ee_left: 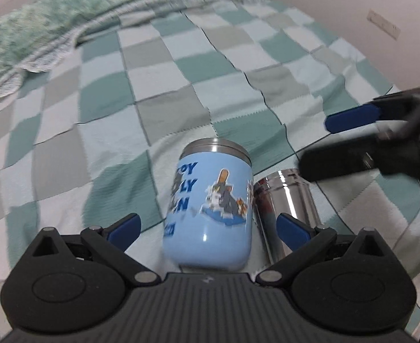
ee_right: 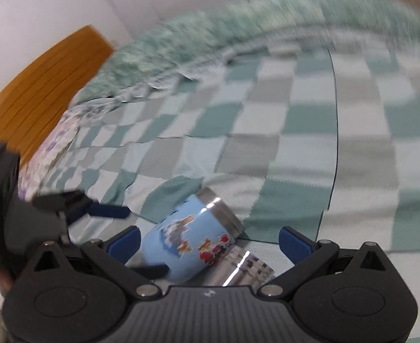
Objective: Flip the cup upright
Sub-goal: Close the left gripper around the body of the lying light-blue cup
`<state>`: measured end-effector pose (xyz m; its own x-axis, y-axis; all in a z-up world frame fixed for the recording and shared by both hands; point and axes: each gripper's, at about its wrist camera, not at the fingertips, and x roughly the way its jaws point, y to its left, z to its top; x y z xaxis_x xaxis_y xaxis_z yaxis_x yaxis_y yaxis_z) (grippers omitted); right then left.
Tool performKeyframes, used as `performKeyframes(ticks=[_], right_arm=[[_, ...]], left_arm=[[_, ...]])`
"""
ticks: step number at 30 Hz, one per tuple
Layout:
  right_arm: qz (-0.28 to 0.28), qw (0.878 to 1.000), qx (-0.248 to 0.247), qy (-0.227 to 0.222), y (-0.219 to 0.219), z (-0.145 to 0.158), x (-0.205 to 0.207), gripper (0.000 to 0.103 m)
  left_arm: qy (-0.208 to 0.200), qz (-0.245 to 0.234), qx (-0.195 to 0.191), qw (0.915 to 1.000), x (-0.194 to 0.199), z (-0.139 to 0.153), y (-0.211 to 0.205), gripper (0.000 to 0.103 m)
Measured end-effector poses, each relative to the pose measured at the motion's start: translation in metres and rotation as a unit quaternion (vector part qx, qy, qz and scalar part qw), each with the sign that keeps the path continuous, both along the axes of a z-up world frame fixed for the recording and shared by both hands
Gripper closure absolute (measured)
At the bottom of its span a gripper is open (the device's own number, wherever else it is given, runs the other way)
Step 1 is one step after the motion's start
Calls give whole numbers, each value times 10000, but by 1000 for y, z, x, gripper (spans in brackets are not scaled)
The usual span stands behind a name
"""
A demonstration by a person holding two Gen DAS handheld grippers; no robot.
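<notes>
Partly hidden behind the blue cup, the steel cup shows only its right side at lower center of the left wrist view; the right wrist view is blurred. Both cups lie on the checkered blanket, the 2 touching, and their insides cannot be seen. Spread wide, the left gripper brackets both cups without gripping either. At lower center of the right wrist view, the right gripper is likewise wide open, holding nothing, cups between its fingers.
</notes>
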<state>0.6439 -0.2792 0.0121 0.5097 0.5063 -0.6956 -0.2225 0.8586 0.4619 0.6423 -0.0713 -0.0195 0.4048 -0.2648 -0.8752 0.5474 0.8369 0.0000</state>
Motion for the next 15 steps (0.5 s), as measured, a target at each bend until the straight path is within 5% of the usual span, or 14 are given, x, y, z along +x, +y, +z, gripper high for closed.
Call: performKeyframes(ticks=[10,15], right_arm=[[-264,9982,253,482,-2,-32,32,0],[-166,9990,94,401,2,-26,30,0]], left_arm=[[821,72,66,9966,36,-59,-6,16],[272,464,107,9985,27,-56,5,18]])
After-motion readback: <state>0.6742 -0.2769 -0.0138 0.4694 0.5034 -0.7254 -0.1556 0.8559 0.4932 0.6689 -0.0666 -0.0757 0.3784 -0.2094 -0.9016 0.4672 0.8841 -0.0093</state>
